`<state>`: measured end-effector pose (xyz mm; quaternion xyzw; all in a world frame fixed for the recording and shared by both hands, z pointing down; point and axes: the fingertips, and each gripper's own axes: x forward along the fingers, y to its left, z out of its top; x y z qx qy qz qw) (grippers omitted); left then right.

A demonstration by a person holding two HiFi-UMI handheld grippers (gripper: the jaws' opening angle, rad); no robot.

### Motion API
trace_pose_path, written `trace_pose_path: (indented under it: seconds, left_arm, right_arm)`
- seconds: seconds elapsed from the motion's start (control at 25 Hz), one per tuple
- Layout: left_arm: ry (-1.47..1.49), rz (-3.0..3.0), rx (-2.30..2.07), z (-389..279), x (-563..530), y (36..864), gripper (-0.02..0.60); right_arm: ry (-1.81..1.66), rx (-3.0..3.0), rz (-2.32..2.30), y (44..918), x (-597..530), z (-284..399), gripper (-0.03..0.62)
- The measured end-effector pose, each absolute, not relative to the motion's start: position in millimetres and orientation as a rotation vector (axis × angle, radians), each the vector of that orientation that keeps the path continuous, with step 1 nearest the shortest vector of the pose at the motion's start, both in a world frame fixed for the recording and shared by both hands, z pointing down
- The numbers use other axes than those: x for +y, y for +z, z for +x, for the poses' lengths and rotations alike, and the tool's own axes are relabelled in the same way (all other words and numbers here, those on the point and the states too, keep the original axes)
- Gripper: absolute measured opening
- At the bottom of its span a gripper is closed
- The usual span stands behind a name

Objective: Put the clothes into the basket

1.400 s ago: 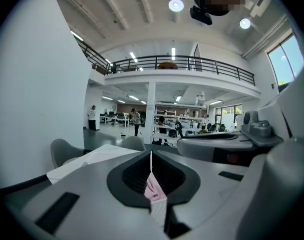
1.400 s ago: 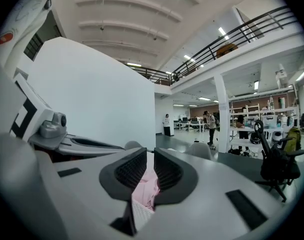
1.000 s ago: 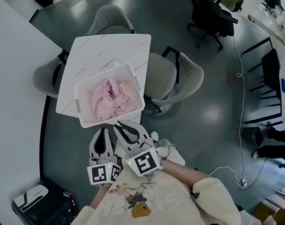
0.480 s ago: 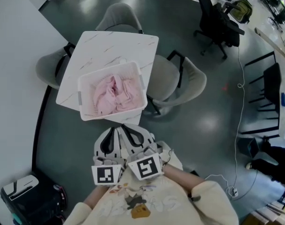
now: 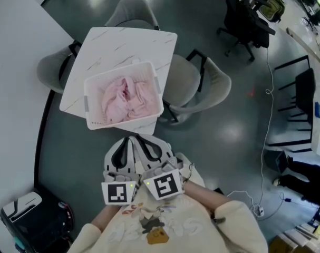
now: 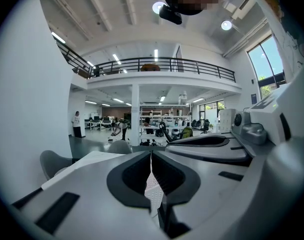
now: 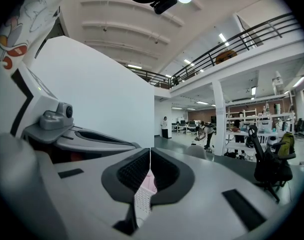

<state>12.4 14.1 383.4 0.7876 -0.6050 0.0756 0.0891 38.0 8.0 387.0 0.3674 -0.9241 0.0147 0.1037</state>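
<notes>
Since both pairs of jaws are pressed together with nothing between them, we start from two empty tools. The left gripper (image 6: 152, 164) shows its pads meeting in a thin line in its own view, and the right gripper (image 7: 150, 159) shows the same.

From the head view, the left gripper (image 5: 127, 141) and right gripper (image 5: 141, 138) sit side by side at lower centre, close against our chest, tips pointing up the frame. Just above those tips, apart from them, lies the near rim of the basket (image 5: 87, 105). Neither gripper is clearly nearer to it. Its long side runs across the frame, tilted a little, on the near edge of the table (image 5: 128, 44) at upper left of centre.

The clothes (image 5: 125, 99), a pink heap, lie inside the basket below its rim. A sliver of white lattice and pink also shows under the right jaws in the right gripper view. We see no loose garment on the table or on the floor around it, so we judge the task likely done. Any further reach would go straight up the frame.
</notes>
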Motion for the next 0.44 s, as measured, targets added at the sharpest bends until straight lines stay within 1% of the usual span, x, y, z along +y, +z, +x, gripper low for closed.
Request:
trace_pose_path:
  seconds: [0.44]
  left_arm:
    - [0.247, 2.353, -1.791, 10.2, 15.9, 387.1, 0.017]
  right_arm:
    - [0.06, -2.72, 1.095, 391.9, 8.5, 37.0, 0.012]
